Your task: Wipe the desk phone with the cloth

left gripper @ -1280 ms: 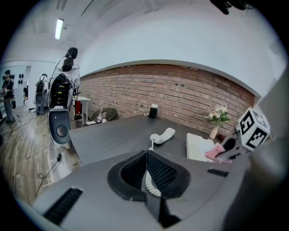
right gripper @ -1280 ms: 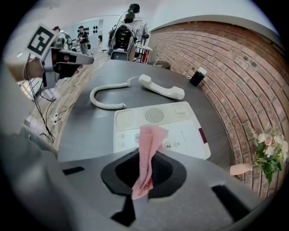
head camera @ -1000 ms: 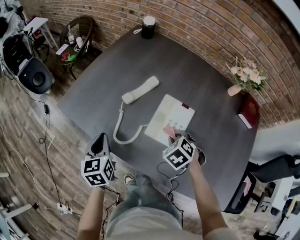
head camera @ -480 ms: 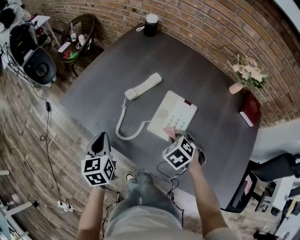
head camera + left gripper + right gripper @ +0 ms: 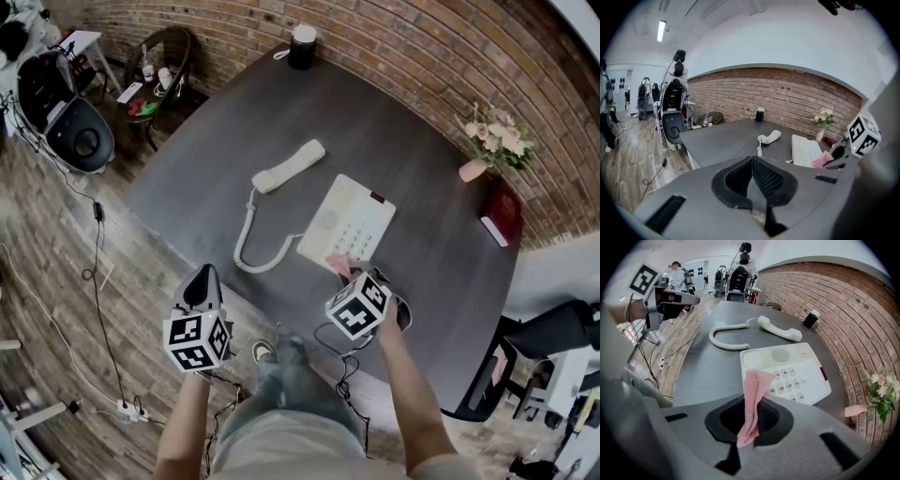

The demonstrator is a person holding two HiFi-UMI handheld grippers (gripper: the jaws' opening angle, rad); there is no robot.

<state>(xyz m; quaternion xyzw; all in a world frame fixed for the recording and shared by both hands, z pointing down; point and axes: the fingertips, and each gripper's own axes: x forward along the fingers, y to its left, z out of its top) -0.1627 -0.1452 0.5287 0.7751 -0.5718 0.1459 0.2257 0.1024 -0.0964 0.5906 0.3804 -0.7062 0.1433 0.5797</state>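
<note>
In the head view, the desk phone (image 5: 349, 225) sits on the dark table (image 5: 394, 141) not far in from the near edge, turned slantwise, its long axis running from the near edge toward the far right corner. Its handset (image 5: 288, 166) lies off the cradle on the table to the phone's far left, its length on much the same slant, with the coiled cord (image 5: 251, 248) looping back toward the near edge. The right gripper (image 5: 359, 277) is at the phone's near corner with the pink cloth (image 5: 339, 265) at its tip, while the left gripper (image 5: 202, 281) is held off the table's near edge, well apart from the phone. In the left gripper view, the left gripper's (image 5: 751, 161) jaws are pressed together with nothing between them, and the phone (image 5: 806, 150) lies ahead to the right. In the right gripper view, the right gripper's (image 5: 752, 416) jaws pinch the cloth (image 5: 753, 399), whose free end rises forward over the phone's (image 5: 785, 371) near edge, left of the keypad; the phone lies straight ahead of the jaws, and the handset (image 5: 780, 328) lies beyond it.
</note>
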